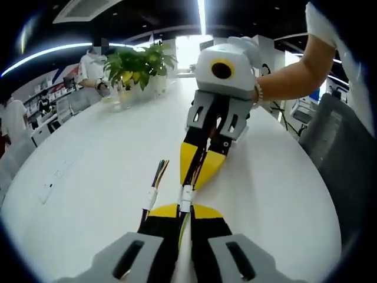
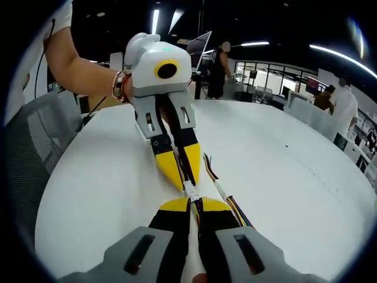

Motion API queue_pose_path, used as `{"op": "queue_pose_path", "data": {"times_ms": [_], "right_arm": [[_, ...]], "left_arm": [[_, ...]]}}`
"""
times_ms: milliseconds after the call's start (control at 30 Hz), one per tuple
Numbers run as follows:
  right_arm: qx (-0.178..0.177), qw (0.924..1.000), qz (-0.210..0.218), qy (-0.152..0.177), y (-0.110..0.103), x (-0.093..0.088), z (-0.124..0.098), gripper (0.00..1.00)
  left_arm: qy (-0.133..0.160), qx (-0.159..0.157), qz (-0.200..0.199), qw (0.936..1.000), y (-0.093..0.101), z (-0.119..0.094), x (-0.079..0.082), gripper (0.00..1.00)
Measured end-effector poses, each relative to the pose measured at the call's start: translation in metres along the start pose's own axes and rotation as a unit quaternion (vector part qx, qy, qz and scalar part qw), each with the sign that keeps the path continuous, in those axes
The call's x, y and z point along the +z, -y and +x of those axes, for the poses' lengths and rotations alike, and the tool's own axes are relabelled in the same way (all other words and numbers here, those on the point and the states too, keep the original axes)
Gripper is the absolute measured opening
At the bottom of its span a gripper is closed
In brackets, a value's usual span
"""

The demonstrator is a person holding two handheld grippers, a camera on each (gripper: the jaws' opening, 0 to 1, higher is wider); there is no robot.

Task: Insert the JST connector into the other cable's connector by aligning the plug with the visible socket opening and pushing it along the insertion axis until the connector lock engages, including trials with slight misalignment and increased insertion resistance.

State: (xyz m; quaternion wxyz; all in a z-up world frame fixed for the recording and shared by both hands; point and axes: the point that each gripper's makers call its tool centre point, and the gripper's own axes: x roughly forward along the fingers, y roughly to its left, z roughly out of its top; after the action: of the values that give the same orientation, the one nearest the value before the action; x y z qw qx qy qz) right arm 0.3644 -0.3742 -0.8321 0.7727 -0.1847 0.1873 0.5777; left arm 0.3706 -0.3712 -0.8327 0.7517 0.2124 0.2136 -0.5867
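You're holding both grippers nose to nose: left gripper [image 1: 184, 213] and right gripper [image 2: 194, 207] are each clamping a white connector [image 1: 186, 197], axes roughly collinear, mid-table [image 2: 283, 177].

— Count it off: how many grippers on the table [image 1: 88, 171]?
— Two: left gripper [image 1: 184, 211], right gripper [image 1: 197, 177], tips meeting.
— Cables?
— Two cable bundles [image 1: 154, 183], each with one white connector [image 1: 186, 197].
— Plants?
— One potted plant [image 1: 140, 65].
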Motion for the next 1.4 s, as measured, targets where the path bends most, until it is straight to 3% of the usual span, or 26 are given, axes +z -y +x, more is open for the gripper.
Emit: {"op": "queue_pose_path", "data": {"times_ms": [567,1400], "right_arm": [[-0.002,1.0,0.009,0.0,0.01,-0.011,0.007,0.01],[0.008,0.9999,0.007,-0.004,0.006,-0.015,0.011,0.02]], "left_arm": [[0.001,-0.001,-0.006,1.0,-0.009,0.01,-0.004,0.0],[0.019,0.002,-0.028,0.9994,-0.006,0.009,-0.011,0.0]]}}
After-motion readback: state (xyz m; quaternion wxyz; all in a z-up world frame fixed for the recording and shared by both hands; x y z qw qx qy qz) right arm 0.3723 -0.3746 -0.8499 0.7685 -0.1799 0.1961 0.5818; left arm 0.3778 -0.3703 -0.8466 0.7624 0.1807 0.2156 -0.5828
